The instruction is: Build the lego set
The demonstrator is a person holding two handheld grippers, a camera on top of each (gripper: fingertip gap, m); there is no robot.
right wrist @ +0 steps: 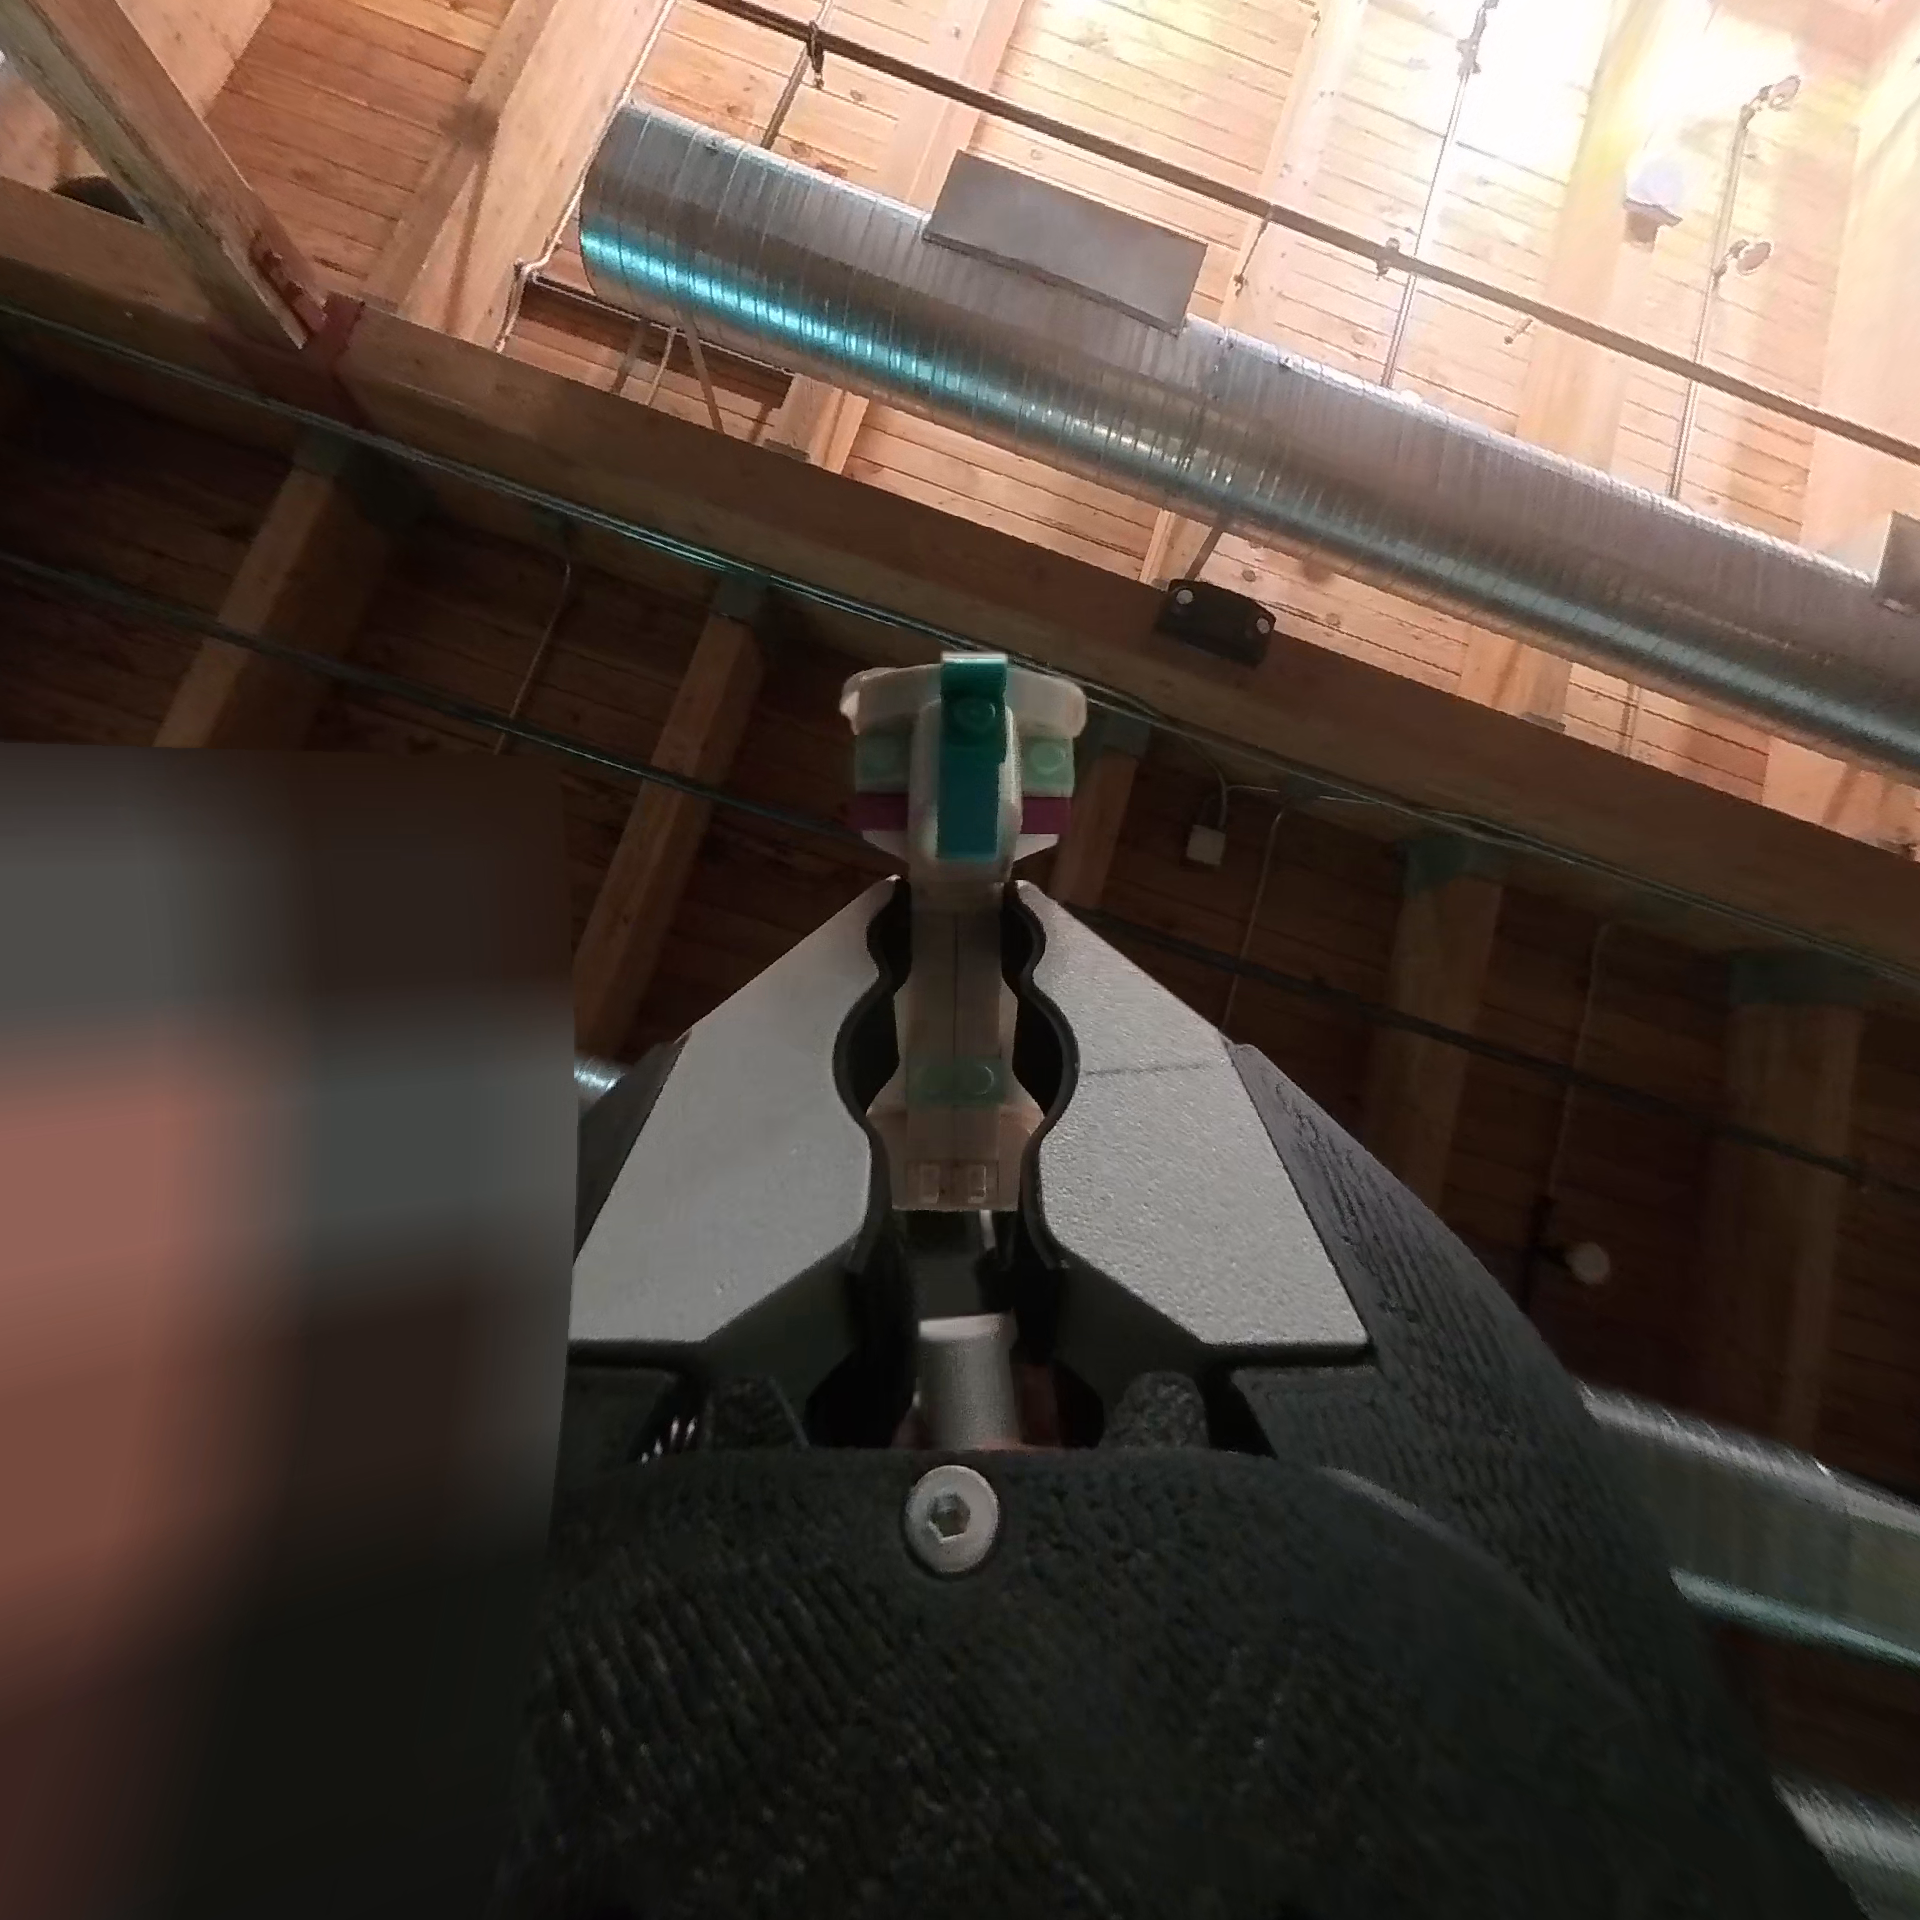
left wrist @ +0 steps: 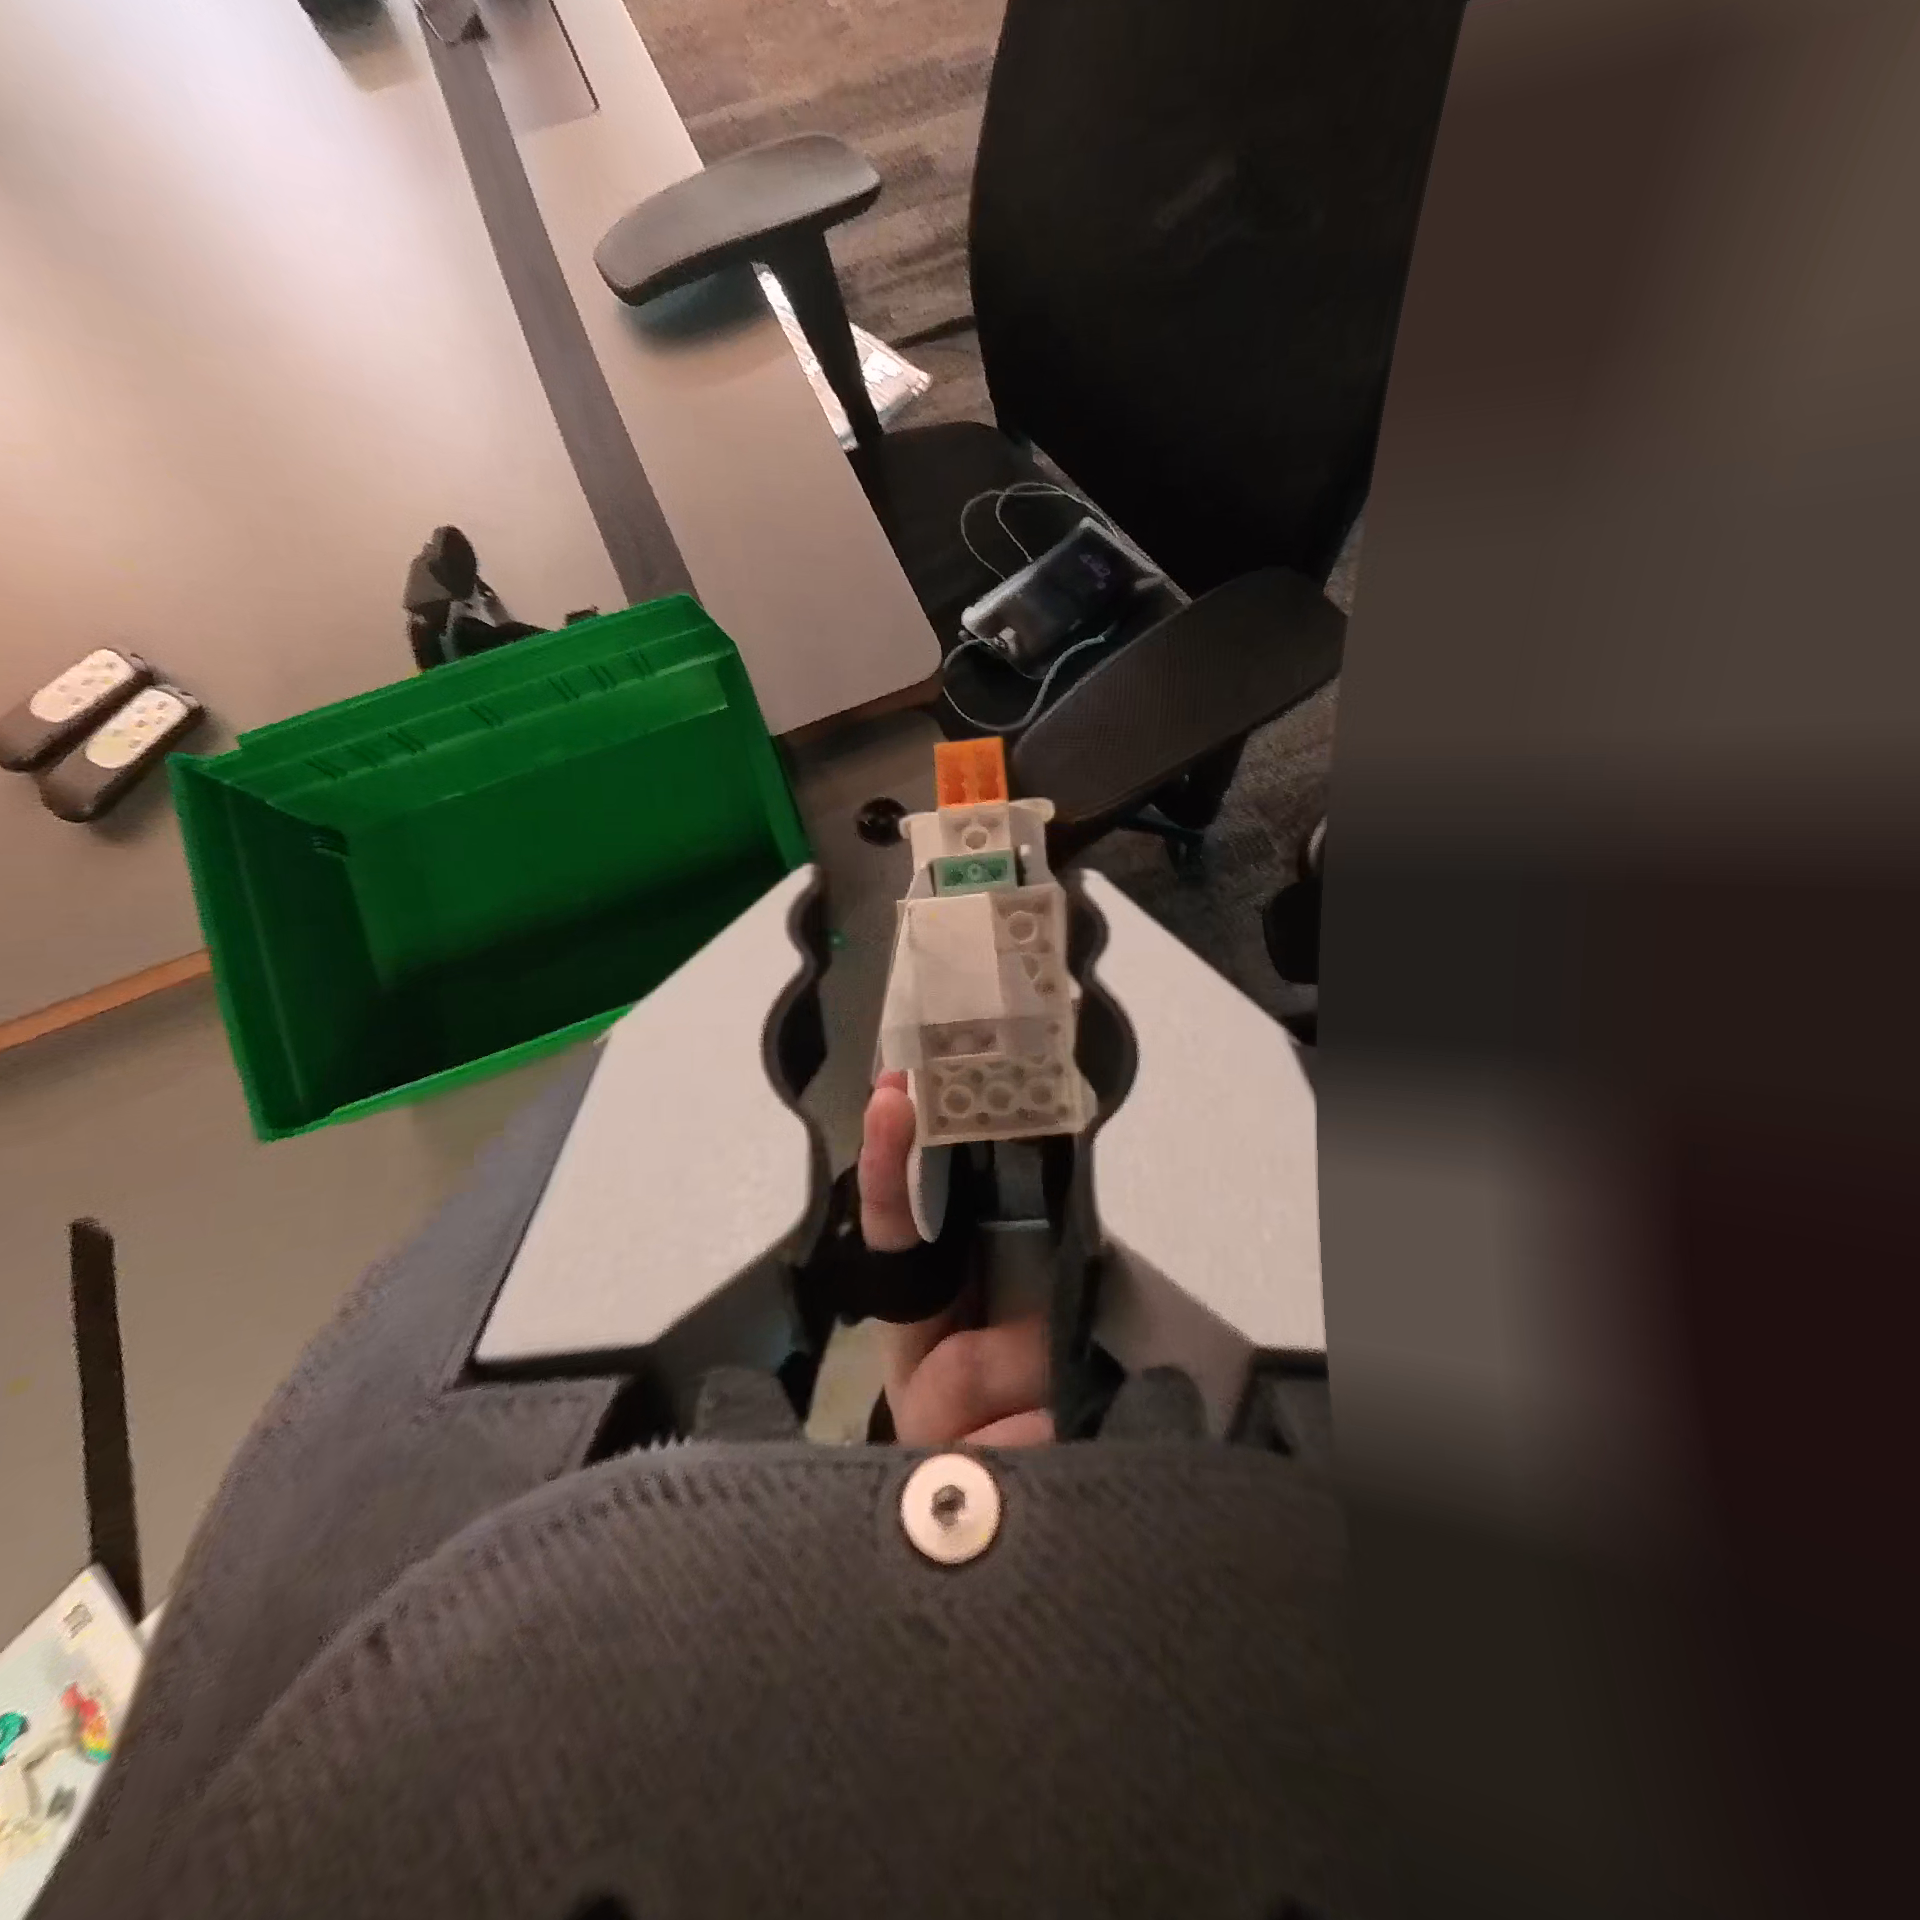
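Left wrist view: my left gripper (left wrist: 951,935) is closed on a white lego assembly (left wrist: 982,997), which sits lengthwise between the two grey fingers (left wrist: 686,1122). The assembly carries a pale green piece near its far end and an orange brick (left wrist: 969,771) at the tip, projecting past the fingertips. One finger of my hand (left wrist: 888,1164) shows behind the assembly's near end. Beyond the gripper, to the left, a green plastic bin (left wrist: 468,862) lies on the grey table (left wrist: 208,416); two small white-and-black controllers (left wrist: 99,717) rest on the table farther left. A black office chair (left wrist: 1195,260) stands to the right of the table, with a dark device and cables (left wrist: 1049,603) on its seat. Right wrist view: my right gripper (right wrist: 956,914) is clamped on a second, narrow white lego piece (right wrist: 956,997), held lengthwise and pointing up toward a wooden ceiling (right wrist: 1143,125). Its far end bears a teal strip (right wrist: 968,758), with pale green and magenta parts on either side. A metal duct (right wrist: 1039,343) crosses overhead.
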